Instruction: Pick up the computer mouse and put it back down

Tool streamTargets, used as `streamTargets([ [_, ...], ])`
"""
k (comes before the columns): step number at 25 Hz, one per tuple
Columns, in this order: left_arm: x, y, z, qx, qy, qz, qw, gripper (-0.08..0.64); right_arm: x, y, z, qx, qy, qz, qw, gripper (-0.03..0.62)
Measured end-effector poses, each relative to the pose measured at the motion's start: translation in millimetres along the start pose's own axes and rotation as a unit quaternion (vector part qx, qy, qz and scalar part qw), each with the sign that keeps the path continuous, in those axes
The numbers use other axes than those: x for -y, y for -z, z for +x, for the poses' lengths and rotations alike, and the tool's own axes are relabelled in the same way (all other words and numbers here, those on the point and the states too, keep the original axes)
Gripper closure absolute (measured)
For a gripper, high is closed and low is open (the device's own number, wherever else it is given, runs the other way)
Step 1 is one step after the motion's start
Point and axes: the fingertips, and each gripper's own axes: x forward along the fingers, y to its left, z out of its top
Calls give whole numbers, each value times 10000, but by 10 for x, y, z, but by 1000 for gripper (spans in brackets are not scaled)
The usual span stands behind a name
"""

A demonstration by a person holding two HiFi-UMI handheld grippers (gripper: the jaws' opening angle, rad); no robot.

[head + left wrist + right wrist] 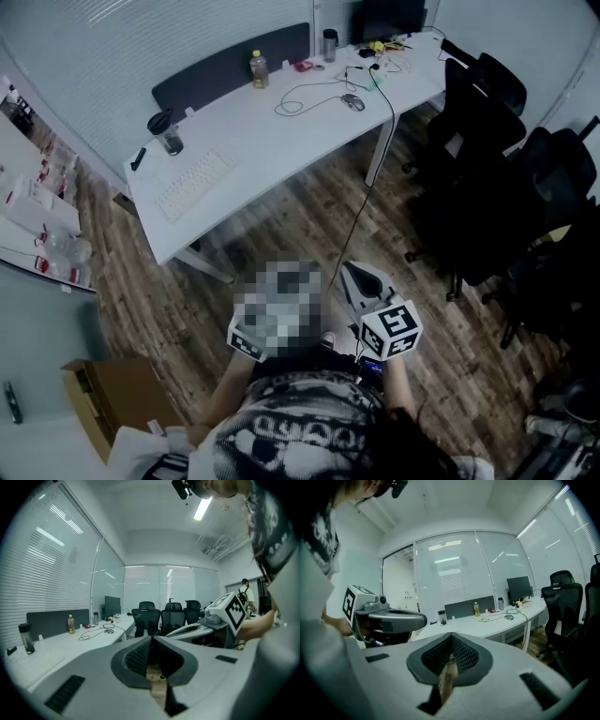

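1. The right tool [451, 638] is closed and empty. Its 2 black ribbed pads meet at the tip, set in a smooth grey shell. The left tool [151, 641] looks the same, with its pads together and nothing between them.
2. Both tools are held low in front of the person, side by side and tipped slightly downward toward the bench [281, 141]. The right one carries a white marker cube [392, 328] with black squares.
3. The computer mouse [352, 102] is small, rounded and dark. It lies on the bench near its far right end, well apart from both tools. A thin cable [300, 94] loops beside it.
4. The bench has a flat, curved white top. It also carries a pale keyboard [195, 180], a dark tumbler [167, 133] and a clear bottle [259, 69] of yellowish drink. A dark panel [234, 58] stands along its back edge.
5. The floor [281, 225] is wood plank. Black chairs [487, 112] crowd the right side, and a cardboard box [98, 394] sits at lower left.
6. In the head view a mosaic patch covers most of the left tool, so only a corner of its cube shows. The clutter at the bench's far end is too small to make out.
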Motion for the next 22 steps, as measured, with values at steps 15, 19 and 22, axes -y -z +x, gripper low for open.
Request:
streamTargets([
  [15, -64, 117, 348, -263, -129, -8, 9996, 554, 493, 57, 112, 88, -49, 216, 9997, 600],
  [19, -262, 228, 576, -411, -26, -79, 9991, 554, 680, 64, 341, 5, -9, 264, 9997, 600],
  [22, -541, 228, 872, -370, 76, -105, 9992, 554, 912, 44, 575, -73, 79, 239, 9997, 600],
])
